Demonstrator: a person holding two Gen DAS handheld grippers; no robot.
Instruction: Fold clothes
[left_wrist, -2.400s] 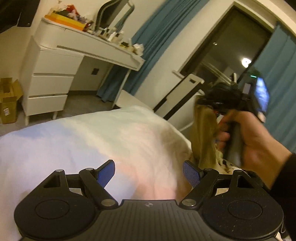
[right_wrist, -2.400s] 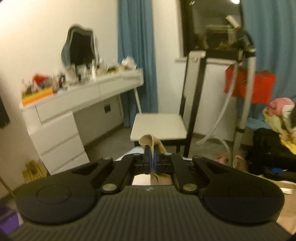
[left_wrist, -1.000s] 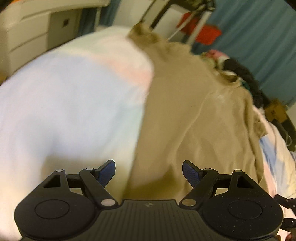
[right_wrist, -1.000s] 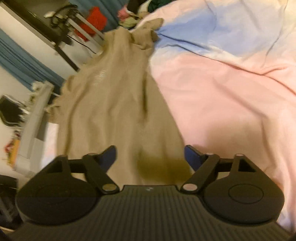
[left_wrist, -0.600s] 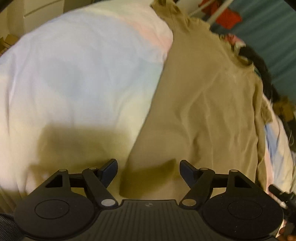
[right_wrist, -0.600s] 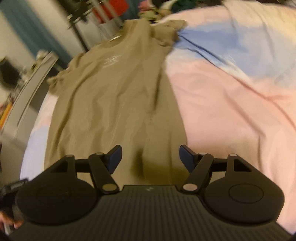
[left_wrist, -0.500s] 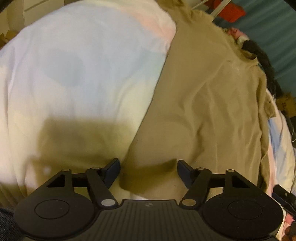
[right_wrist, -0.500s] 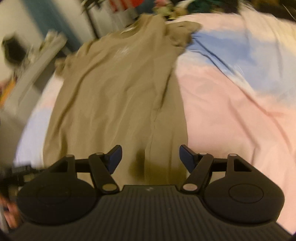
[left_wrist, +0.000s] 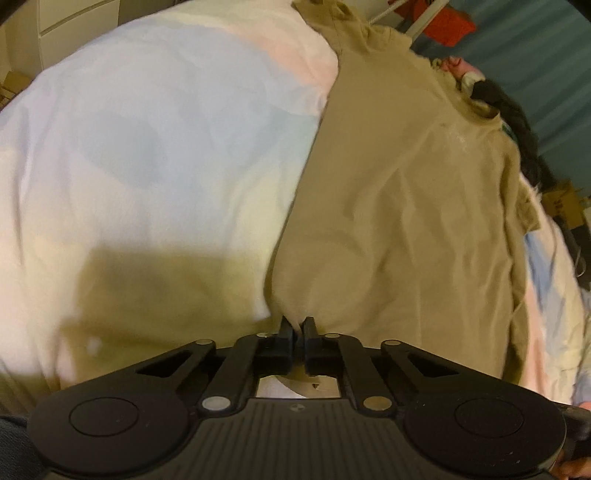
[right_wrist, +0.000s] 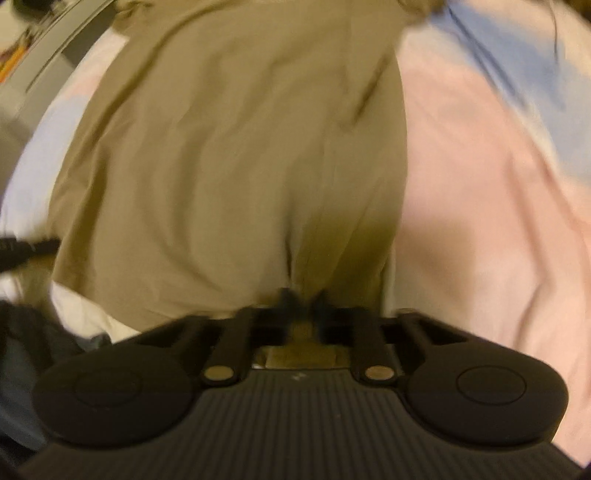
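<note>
A tan T-shirt (left_wrist: 399, 192) lies spread flat on the bed, its collar at the far end and its hem toward me. My left gripper (left_wrist: 298, 325) is shut on the hem at the shirt's left corner, with cloth bunched between the fingers. In the right wrist view the same T-shirt (right_wrist: 236, 140) fills the middle, blurred by motion. My right gripper (right_wrist: 303, 295) is shut on the hem near the shirt's right corner. A fold line runs up from each pinch point.
The bed cover (left_wrist: 147, 129) is pastel pink, blue and cream, and it shows pink (right_wrist: 480, 221) to the right of the shirt. A pile of clothes (left_wrist: 495, 99) and blue curtains (left_wrist: 535, 55) lie beyond the bed. A white dresser (left_wrist: 66, 22) stands far left.
Half a second ago both grippers stood open over the hem; now both have shut on it. Earlier the right gripper held the shirt up in the air, then laid it on the bed.
</note>
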